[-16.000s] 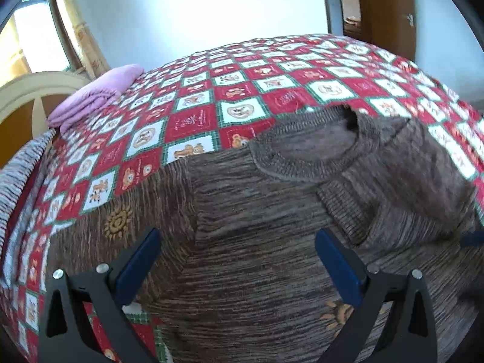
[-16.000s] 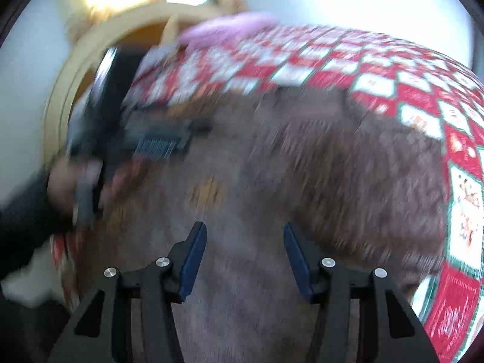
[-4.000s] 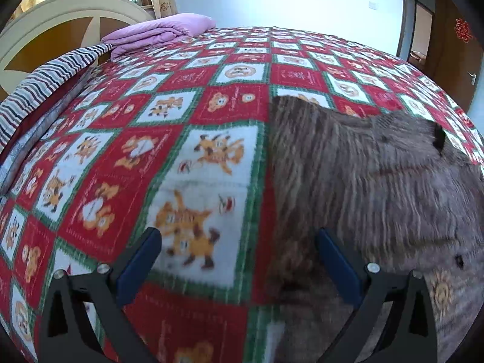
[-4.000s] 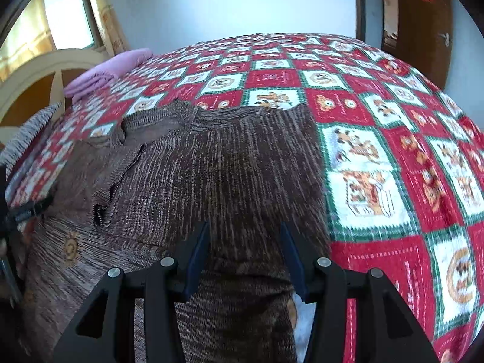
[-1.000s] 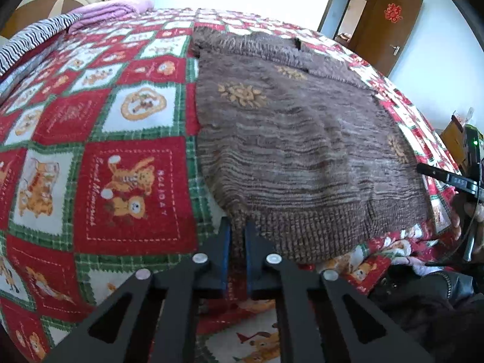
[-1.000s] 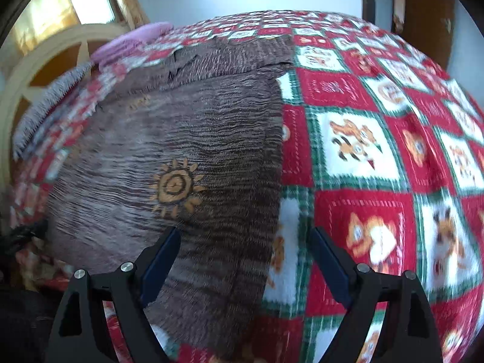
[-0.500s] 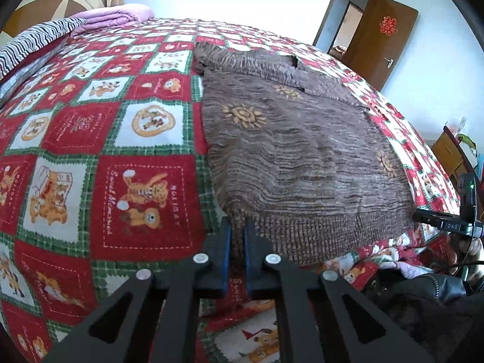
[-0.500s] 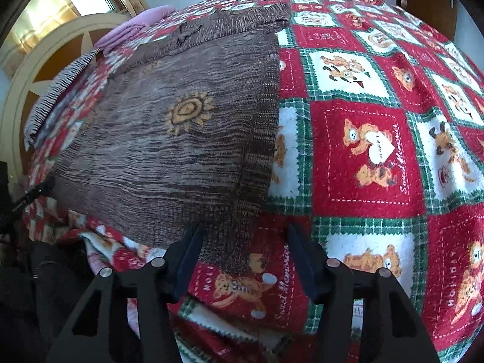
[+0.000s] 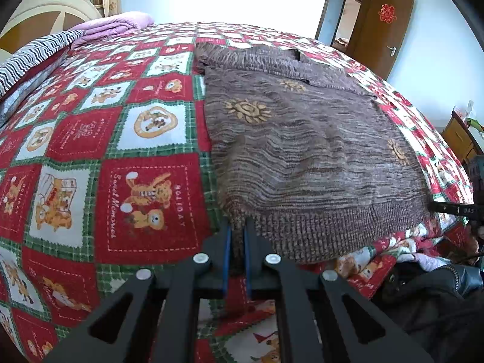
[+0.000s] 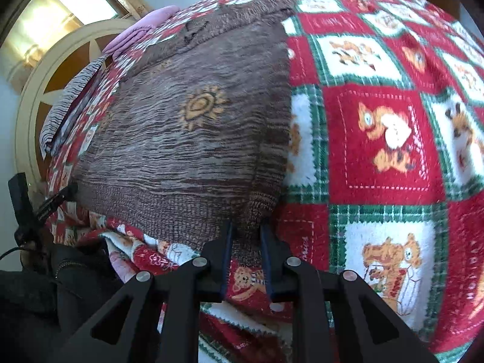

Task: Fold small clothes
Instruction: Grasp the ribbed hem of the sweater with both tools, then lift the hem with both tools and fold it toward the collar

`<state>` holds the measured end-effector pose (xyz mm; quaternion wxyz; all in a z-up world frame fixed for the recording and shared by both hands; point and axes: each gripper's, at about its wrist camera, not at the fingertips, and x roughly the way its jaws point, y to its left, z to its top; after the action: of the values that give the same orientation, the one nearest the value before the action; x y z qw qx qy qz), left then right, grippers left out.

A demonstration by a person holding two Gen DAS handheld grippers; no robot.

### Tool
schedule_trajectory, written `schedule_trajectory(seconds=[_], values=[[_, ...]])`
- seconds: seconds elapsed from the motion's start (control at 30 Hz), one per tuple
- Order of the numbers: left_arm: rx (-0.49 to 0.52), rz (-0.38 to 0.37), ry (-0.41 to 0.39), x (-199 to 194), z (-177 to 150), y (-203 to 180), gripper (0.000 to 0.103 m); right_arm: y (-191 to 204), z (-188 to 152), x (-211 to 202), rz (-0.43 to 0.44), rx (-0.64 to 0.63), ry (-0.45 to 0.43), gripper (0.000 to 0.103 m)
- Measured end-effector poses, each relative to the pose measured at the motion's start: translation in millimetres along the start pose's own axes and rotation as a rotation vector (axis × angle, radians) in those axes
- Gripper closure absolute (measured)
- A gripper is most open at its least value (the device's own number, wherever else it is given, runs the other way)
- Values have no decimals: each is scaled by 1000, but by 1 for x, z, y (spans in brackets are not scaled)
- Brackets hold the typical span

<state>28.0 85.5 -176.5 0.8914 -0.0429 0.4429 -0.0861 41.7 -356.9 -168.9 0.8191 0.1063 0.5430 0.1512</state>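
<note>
A brown knitted sweater (image 9: 302, 151) with sun motifs lies flat on the red, green and white patchwork blanket (image 9: 136, 196), collar at the far end. My left gripper (image 9: 237, 230) is shut on the near left corner of its ribbed hem, which is pulled into a small peak. In the right wrist view the sweater (image 10: 196, 136) fills the left half. My right gripper (image 10: 245, 230) is closing on the near right hem corner, with the knit filling the gap between its blue pads. Each gripper shows at the other view's edge: right gripper (image 9: 453, 208), left gripper (image 10: 54, 201).
A folded purple blanket (image 9: 115, 25) and a striped cloth (image 9: 30, 57) lie by the cream headboard (image 9: 45, 6) at the far left. A brown door (image 9: 384, 27) stands open at the far right. The person's dark sleeve (image 9: 438, 287) is at the bed's near edge.
The right gripper's jaws have narrowed from wide apart to tight around the sweater's right hem corner as it came down to the bed's edge. The left gripper stays shut on the left corner.
</note>
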Motion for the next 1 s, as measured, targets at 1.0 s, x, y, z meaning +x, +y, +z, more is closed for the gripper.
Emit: schedule_trajectory(seconds=[1.0], values=[[-60, -88, -144, -41, 81, 29, 96, 13, 65, -94, 212, -4, -310, 99]])
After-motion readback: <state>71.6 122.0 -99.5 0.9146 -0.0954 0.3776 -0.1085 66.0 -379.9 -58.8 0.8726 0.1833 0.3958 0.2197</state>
